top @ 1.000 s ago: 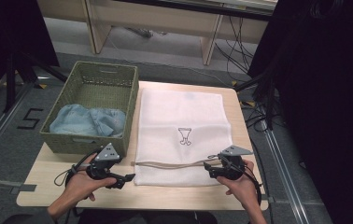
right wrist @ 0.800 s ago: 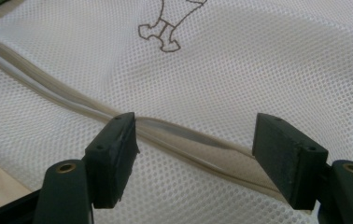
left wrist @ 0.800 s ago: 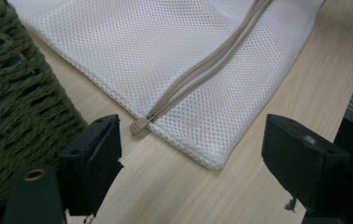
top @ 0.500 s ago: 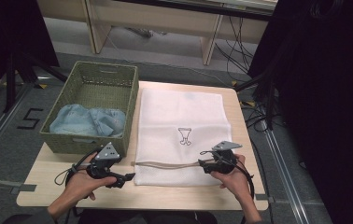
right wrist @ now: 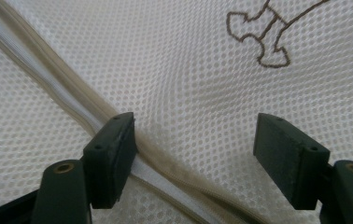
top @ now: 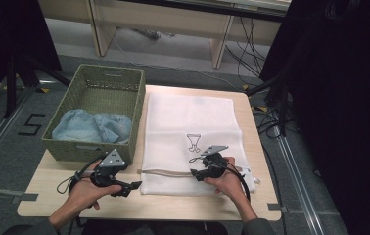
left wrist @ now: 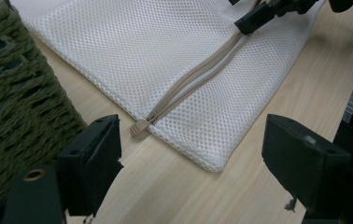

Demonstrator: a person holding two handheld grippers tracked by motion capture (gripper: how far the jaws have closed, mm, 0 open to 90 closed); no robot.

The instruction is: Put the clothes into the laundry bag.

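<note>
**A:** What is the biggest thing here?

**B:** The table [top: 51, 203]. It is flat, pale wood with a smooth top. On it lies a big white mesh bag [top: 188, 117], shaped like a rectangle and full of tiny holes. It sits in the middle of the table, just right of the basket.

**A:** What is the basket like?

**B:** The basket [top: 78, 93] is green and woven, a bumpy box shape. Soft, crumpled blue cloth [top: 92, 126] lies inside it.

**A:** What is on the bag?

**B:** A long tan zipper [left wrist: 198, 77] runs along the near edge. Its little pull tab [left wrist: 138, 127] sticks out past the left corner onto the wood. There is also a thin brown drawing [right wrist: 263, 35] stitched on the mesh.

**A:** Where are the claws?

**B:** The left gripper [top: 131, 186] rests on the wood near the bag's left corner. Its black, blocky jaws are spread wide with nothing between them, and the tab lies just ahead. The right gripper [top: 196, 175] is down on the bag, jaws spread apart over the mesh. One jaw sits right at the zipper, but nothing is pinched
</note>
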